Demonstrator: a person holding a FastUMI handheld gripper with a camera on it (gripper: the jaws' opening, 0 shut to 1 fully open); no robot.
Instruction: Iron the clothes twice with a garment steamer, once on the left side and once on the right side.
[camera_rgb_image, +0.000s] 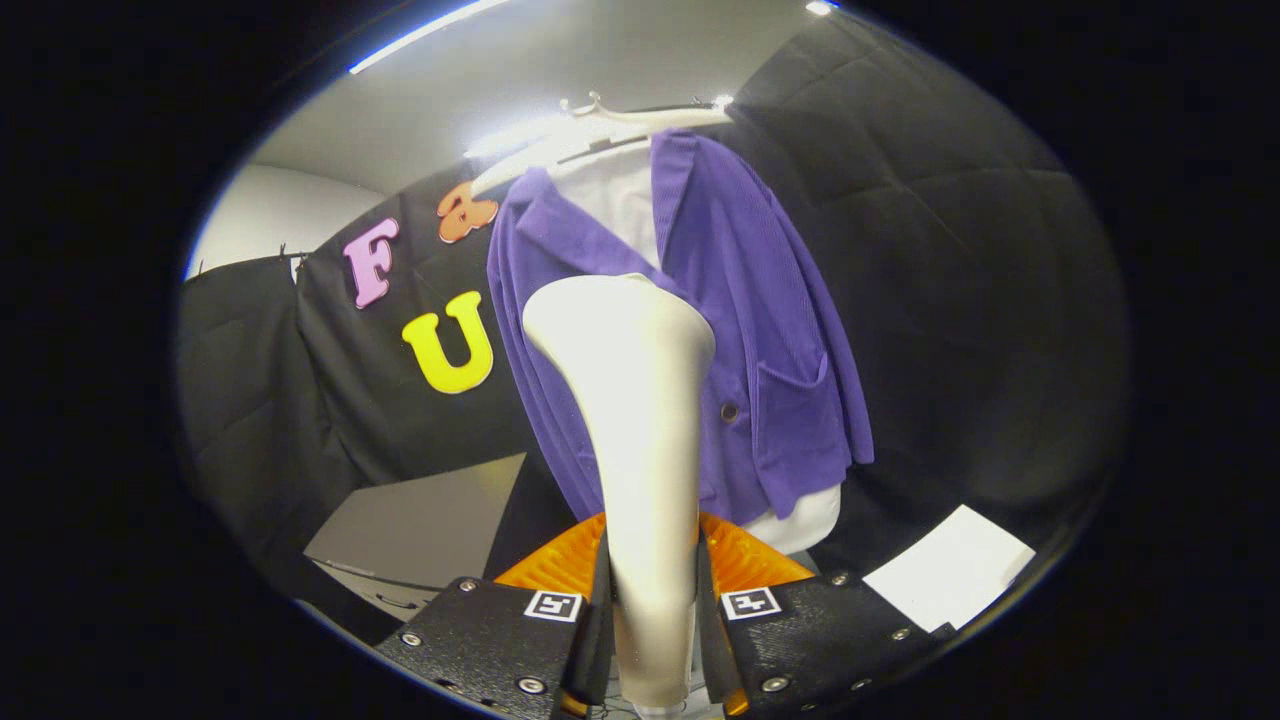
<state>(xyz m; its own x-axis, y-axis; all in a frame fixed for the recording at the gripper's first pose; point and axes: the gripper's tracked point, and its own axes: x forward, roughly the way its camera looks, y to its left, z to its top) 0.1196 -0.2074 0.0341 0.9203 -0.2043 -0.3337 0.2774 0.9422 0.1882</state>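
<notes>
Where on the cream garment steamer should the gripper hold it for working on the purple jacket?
On the narrow handle, as the gripper does now: both fingers press its slim lower part from either side. The cream garment steamer widens upward into a broad head aimed at the purple corduroy jacket on its white hanger; the wide head would likely suit the fingers poorly.

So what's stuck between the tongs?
The steamer: the tongs are shut on its handle in the gripper view, with its head up against the purple jacket.
</notes>
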